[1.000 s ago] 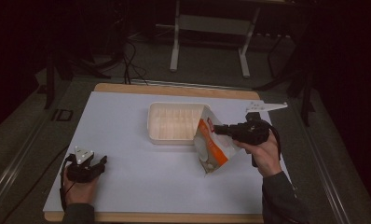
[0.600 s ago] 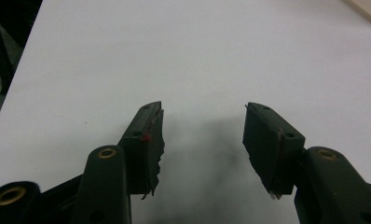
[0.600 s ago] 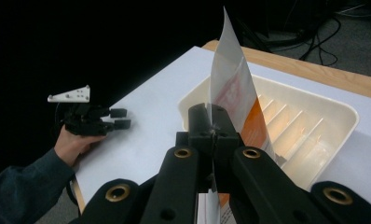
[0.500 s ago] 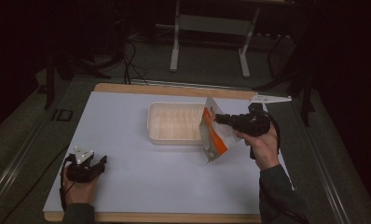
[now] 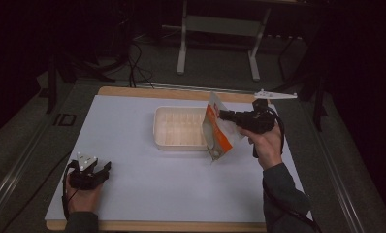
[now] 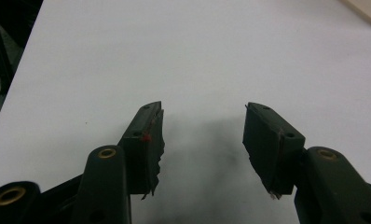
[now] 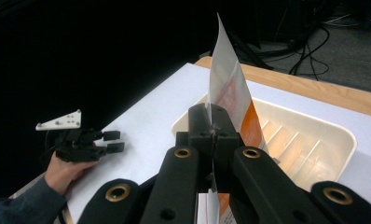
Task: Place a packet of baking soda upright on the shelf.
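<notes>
Parked way over left: left gripper (image 5: 102, 168), jaws apart and empty, resting on the white surface (image 5: 133, 131), probably just out of the way. Middle: ridged tray (image 5: 179, 127). Right: right gripper (image 5: 223, 115) clamped on orange-white pouch (image 5: 216, 130), lifted and tilted at the tray's edge, probably for pouring.

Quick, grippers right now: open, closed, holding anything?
Left gripper: open, holding nothing, low over the white table.
Right gripper: closed on the orange and white packet, held up beside the tray.
</notes>
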`<action>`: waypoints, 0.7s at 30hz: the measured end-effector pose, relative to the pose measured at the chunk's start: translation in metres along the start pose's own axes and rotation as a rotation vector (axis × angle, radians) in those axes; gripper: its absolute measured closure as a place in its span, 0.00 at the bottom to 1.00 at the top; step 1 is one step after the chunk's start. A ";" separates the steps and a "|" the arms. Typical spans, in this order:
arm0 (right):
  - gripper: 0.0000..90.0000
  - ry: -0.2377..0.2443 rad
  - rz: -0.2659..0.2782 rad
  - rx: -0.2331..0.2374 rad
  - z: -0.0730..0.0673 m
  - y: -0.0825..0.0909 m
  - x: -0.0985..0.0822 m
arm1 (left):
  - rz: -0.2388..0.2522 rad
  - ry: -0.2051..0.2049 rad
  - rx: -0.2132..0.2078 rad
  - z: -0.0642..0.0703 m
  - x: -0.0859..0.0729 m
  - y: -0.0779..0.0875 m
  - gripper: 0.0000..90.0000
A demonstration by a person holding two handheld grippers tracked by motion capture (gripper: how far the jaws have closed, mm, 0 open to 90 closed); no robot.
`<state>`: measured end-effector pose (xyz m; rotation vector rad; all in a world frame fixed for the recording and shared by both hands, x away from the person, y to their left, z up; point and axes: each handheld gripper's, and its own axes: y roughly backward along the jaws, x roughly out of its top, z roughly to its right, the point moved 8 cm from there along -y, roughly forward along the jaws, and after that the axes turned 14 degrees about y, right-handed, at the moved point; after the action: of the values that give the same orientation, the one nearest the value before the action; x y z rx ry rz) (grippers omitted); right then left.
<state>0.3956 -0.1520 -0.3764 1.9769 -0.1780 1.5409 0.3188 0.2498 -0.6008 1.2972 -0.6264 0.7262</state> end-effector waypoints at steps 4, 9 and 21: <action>1.00 -0.007 0.000 -0.007 0.002 -0.004 0.002 | 0.001 0.000 -0.001 0.000 0.000 0.000 0.53; 1.00 -0.020 0.003 -0.011 0.005 -0.012 0.005 | 0.001 0.000 -0.002 0.000 0.000 0.000 0.53; 1.00 -0.044 0.021 -0.021 0.008 -0.024 0.012 | 0.004 0.004 -0.005 0.000 0.000 0.001 0.53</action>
<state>0.4168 -0.1340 -0.3755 1.9989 -0.2331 1.5039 0.3186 0.2502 -0.6003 1.2899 -0.6270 0.7306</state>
